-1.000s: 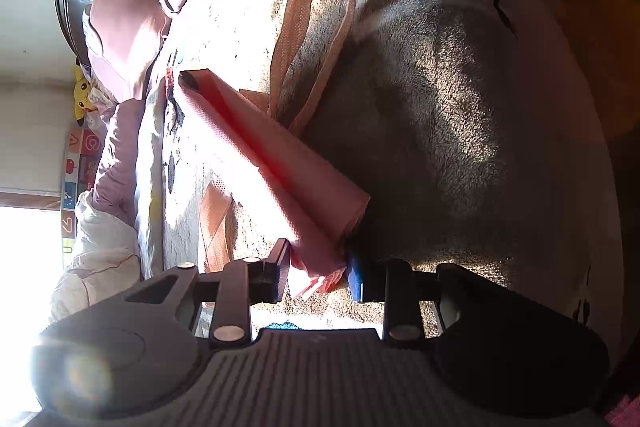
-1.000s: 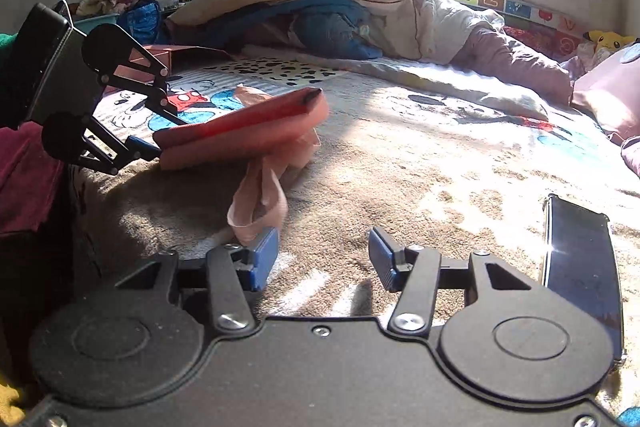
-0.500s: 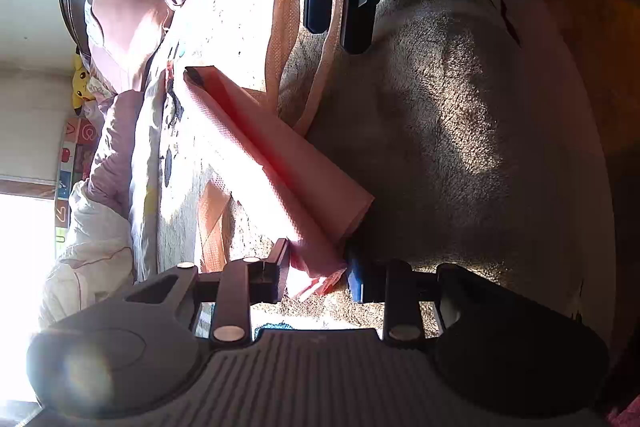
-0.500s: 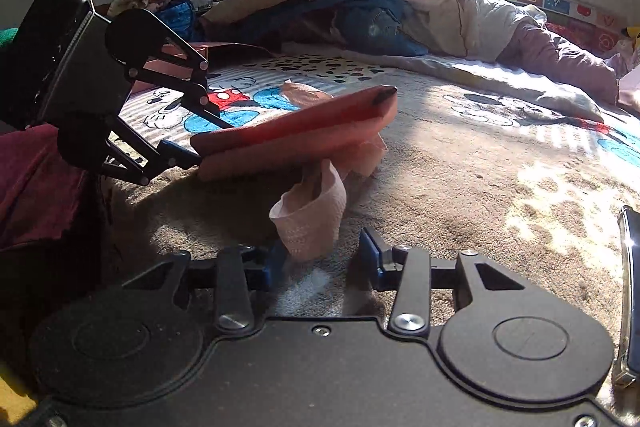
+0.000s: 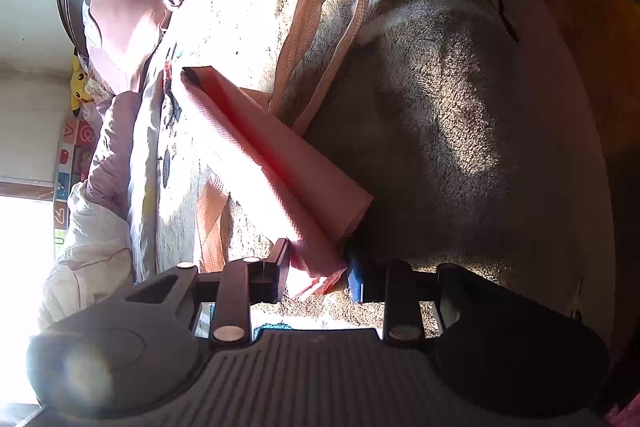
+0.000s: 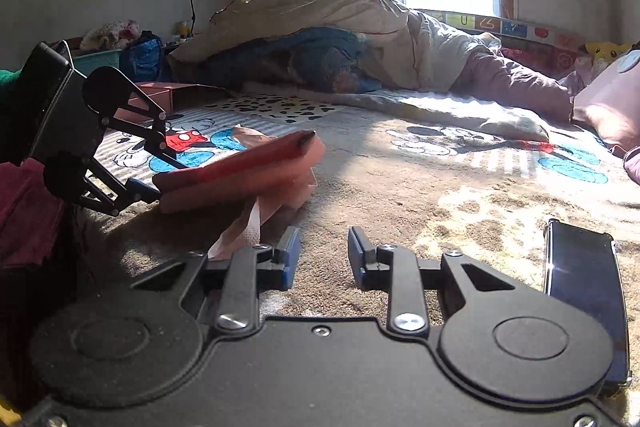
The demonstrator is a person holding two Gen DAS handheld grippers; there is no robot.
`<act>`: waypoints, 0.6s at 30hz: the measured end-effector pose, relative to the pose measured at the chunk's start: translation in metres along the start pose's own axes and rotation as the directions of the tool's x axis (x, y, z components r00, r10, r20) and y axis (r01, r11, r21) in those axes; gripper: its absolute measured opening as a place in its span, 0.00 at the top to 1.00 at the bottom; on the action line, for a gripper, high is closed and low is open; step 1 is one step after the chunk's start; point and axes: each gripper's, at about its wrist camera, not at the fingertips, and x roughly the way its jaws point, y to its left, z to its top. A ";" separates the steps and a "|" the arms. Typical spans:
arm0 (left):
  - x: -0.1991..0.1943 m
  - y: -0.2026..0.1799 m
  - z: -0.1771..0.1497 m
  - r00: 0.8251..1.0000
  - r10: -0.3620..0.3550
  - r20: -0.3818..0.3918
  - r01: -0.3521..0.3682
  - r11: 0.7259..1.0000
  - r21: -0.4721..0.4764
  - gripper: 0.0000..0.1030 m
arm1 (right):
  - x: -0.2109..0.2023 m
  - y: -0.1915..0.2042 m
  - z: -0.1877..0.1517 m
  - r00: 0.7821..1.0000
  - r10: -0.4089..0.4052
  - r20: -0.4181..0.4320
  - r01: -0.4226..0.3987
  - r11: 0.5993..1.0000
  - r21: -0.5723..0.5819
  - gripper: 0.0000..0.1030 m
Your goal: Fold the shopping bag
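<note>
**Folding stock, one bag, two grippers**

Gripping item: one left gripper, fingers closed on the near end of one pink shopping bag. The bag is folded into a long narrow bundle and lies lengthwise away from the gripper on the bed blanket. In the right wrist view the far end of the bundle is raised slightly off the blanket while the clamped end sits low.

Handles: two counted. One handle loop extends from the bundle's side toward the right gripper; a second handle lies flat on the blanket on the other side of the bundle.

Second tool: one right gripper, fingers apart, nothing between them. The handle loop's end rests just beside its left finger, outside the gap; whether they touch cannot be told.

Other items on the bed:
- one dark phone, flat on the blanket, to the right of the right gripper
- one heap of bedding near the window
- one yellow plush toy at the far right
- one pink pillow beside it
</note>
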 end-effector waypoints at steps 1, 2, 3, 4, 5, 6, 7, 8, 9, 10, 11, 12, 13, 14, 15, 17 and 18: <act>0.000 0.000 0.000 1.000 0.000 -0.001 0.000 1.000 0.001 0.72 | 0.008 0.004 -0.002 0.999 0.003 -0.042 -0.004 1.000 -0.028 0.73; 0.000 0.000 0.001 1.000 0.000 -0.002 0.000 1.000 0.002 0.72 | 0.011 0.010 -0.001 0.999 0.012 -0.037 -0.014 0.999 -0.051 0.73; 0.000 0.001 0.001 1.000 -0.001 -0.002 0.001 1.000 0.002 0.72 | 0.011 0.010 0.001 0.999 0.048 -0.019 -0.048 0.998 -0.028 0.73; 0.000 0.001 0.001 1.000 -0.001 -0.003 0.001 1.000 0.002 0.72 | 0.011 0.010 0.003 0.996 0.084 0.001 -0.084 0.996 -0.003 0.73; 0.000 0.002 0.001 1.000 -0.001 -0.004 0.001 1.000 0.001 0.72 | 0.013 0.013 0.003 0.995 0.101 0.001 -0.101 0.995 -0.002 0.73; 0.001 0.002 0.001 1.000 -0.001 -0.004 0.001 1.000 0.001 0.72 | 0.016 0.016 0.003 0.993 0.115 0.000 -0.115 0.993 -0.003 0.73; 0.001 0.002 0.002 1.000 -0.001 -0.005 0.001 1.000 0.003 0.72 | 0.017 0.016 0.003 0.991 0.133 0.009 -0.133 0.991 0.022 0.73; 0.001 0.002 0.002 1.000 -0.002 -0.005 0.002 1.000 0.002 0.72 | 0.018 0.016 0.002 0.988 0.151 0.020 -0.152 0.987 0.048 0.73; 0.001 0.002 0.002 1.000 -0.003 -0.006 0.003 1.000 -0.001 0.72 | 0.019 0.015 0.002 0.985 0.169 0.027 -0.171 0.983 0.073 0.73; 0.001 0.003 0.002 1.000 -0.004 -0.006 0.004 1.000 -0.003 0.72 | 0.019 0.014 0.002 0.982 0.186 0.034 -0.189 0.977 0.097 0.73; 0.001 0.003 0.002 1.000 -0.004 -0.006 0.004 1.000 -0.003 0.72 | 0.019 0.014 0.001 0.978 0.203 0.042 -0.207 0.971 0.121 0.73; 0.001 0.003 0.002 1.000 -0.004 -0.006 0.004 1.000 -0.003 0.72 | 0.020 0.015 0.001 0.976 0.215 0.045 -0.219 0.967 0.128 0.73; 0.001 0.003 0.002 1.000 -0.004 -0.006 0.004 1.000 -0.003 0.72 | 0.020 0.016 0.001 0.973 0.226 0.049 -0.231 0.964 0.133 0.73; 0.001 0.003 0.003 1.000 -0.004 -0.007 0.004 1.000 -0.003 0.72 | 0.021 0.019 0.001 0.970 0.237 0.049 -0.241 0.962 0.130 0.73; 0.001 0.003 0.003 1.000 -0.005 -0.007 0.005 1.000 -0.003 0.72 | 0.023 0.022 0.001 0.968 0.247 0.049 -0.252 0.960 0.125 0.73; 0.001 0.003 0.003 1.000 -0.007 -0.007 0.007 1.000 -0.005 0.72 | 0.026 0.026 0.002 0.960 0.274 0.056 -0.279 0.952 0.123 0.73; 0.001 0.004 0.003 1.000 -0.008 -0.008 0.008 1.000 -0.006 0.72 | 0.028 0.029 0.003 0.957 0.282 0.065 -0.288 0.951 0.115 0.73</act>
